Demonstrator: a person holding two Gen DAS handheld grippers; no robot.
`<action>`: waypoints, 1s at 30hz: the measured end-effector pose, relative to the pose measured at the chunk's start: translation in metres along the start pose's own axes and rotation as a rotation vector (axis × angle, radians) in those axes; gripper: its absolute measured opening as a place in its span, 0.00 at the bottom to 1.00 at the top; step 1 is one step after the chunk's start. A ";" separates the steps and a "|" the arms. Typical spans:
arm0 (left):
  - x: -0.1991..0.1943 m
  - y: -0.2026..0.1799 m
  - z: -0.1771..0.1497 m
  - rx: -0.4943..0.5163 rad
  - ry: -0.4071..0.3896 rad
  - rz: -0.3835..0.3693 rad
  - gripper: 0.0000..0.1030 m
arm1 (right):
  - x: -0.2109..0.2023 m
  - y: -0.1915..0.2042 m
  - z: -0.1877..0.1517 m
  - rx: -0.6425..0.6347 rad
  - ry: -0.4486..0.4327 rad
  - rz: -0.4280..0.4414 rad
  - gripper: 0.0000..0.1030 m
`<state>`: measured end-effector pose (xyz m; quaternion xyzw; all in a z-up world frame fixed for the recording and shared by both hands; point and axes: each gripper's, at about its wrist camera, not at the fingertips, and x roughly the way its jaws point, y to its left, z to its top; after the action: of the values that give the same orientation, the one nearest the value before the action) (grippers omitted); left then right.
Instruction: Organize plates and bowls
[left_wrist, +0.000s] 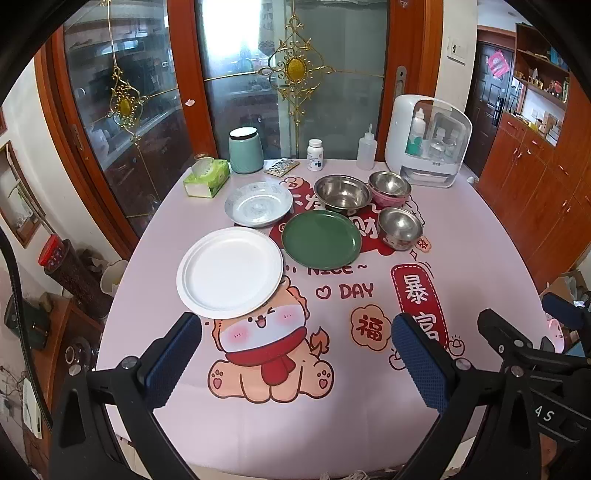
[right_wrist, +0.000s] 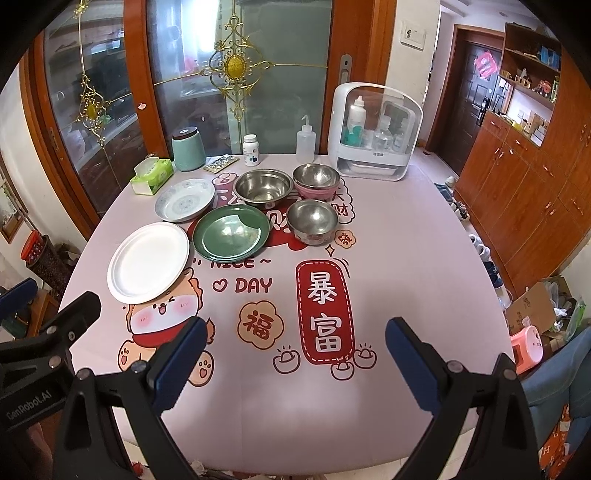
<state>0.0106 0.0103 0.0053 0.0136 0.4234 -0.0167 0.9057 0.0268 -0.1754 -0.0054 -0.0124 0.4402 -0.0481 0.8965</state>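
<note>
Wood-framed glass doors (right_wrist: 240, 74) (gold ornaments) back the table; wooden cabinets (right_wrist: 524, 177) line the right.

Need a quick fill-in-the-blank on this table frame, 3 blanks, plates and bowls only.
1. The plate nearest the left gripper is the ____ one.
2. The green plate lies directly right of the ____ plate.
3. One steel bowl sits nested in a ____ bowl.
Both grippers' jaws stand open, holding nothing; the right gripper hovers over the tablecloth.

Missing words: white; white; pink
</note>
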 end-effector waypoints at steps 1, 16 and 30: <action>-0.001 0.002 0.001 -0.003 -0.005 0.001 0.99 | -0.001 0.000 0.001 0.000 -0.002 -0.001 0.95; 0.001 0.011 0.009 -0.006 -0.027 -0.020 0.99 | -0.006 0.008 0.016 -0.012 -0.063 -0.002 0.95; 0.002 0.017 0.013 0.005 -0.033 -0.007 0.99 | -0.013 0.016 0.022 -0.022 -0.099 0.011 0.95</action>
<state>0.0223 0.0269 0.0124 0.0141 0.4083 -0.0213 0.9125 0.0377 -0.1586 0.0173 -0.0221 0.3957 -0.0377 0.9173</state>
